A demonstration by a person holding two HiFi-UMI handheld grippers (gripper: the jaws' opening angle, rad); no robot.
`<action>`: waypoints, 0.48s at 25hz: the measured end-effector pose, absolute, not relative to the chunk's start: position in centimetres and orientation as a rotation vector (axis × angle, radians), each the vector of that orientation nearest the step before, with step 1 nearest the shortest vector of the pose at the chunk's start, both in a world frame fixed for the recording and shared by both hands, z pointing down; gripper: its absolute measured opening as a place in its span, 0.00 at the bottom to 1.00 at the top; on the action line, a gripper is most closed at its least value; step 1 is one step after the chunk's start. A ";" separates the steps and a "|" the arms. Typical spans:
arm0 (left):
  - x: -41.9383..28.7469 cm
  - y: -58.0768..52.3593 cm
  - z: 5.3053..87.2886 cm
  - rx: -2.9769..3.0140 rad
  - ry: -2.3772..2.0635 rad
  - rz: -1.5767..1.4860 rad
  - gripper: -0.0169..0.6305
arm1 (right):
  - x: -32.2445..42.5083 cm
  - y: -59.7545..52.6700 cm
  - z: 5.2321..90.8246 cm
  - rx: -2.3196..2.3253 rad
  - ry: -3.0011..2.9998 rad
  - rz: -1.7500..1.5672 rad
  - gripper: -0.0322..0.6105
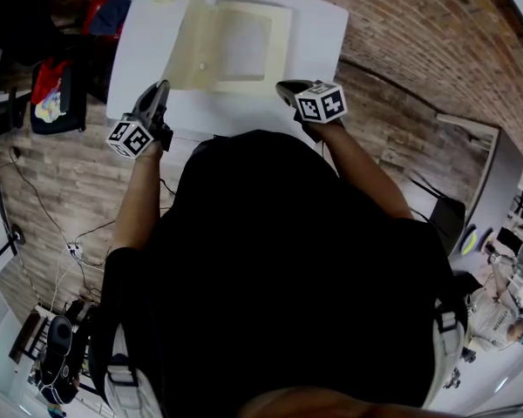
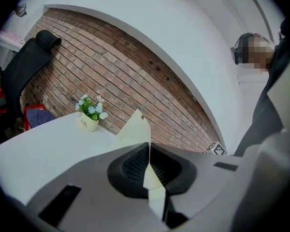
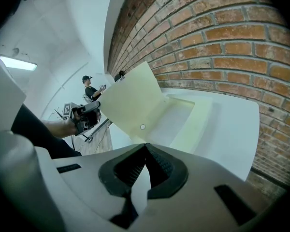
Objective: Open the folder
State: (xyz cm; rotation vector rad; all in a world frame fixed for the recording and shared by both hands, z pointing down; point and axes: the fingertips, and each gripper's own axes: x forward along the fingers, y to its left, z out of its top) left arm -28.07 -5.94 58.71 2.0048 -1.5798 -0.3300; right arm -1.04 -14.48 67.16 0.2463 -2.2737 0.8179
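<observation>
Fingers [image 2: 133, 166] of the left gripper [image 1: 162, 90] are clamped on the cover [image 2: 135, 132] of the folder [image 1: 244, 50], holding it raised off the bench [image 1: 318, 33], upper middle of frame. Right gripper [image 1: 288, 89] sits pinched closed, empty, by the lower-right corner, probably steadying it.

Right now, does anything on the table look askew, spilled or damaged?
Nothing stands out. The folder lies flat on the table, its cover raised only because the left gripper pinches it; the flower pot stands upright.
</observation>
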 end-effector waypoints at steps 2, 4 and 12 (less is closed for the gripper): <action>-28.6 -5.7 58.8 1.990 -1.595 -0.328 0.05 | -1.0 -14.5 67.3 0.249 -2.269 0.816 0.09; -29.1 -5.5 58.8 1.974 -1.614 -0.320 0.05 | -0.9 -14.6 67.4 0.252 -2.264 0.816 0.09; -30.8 -4.3 60.0 1.933 -1.656 -0.308 0.05 | -1.7 -14.7 66.9 0.252 -2.276 0.817 0.09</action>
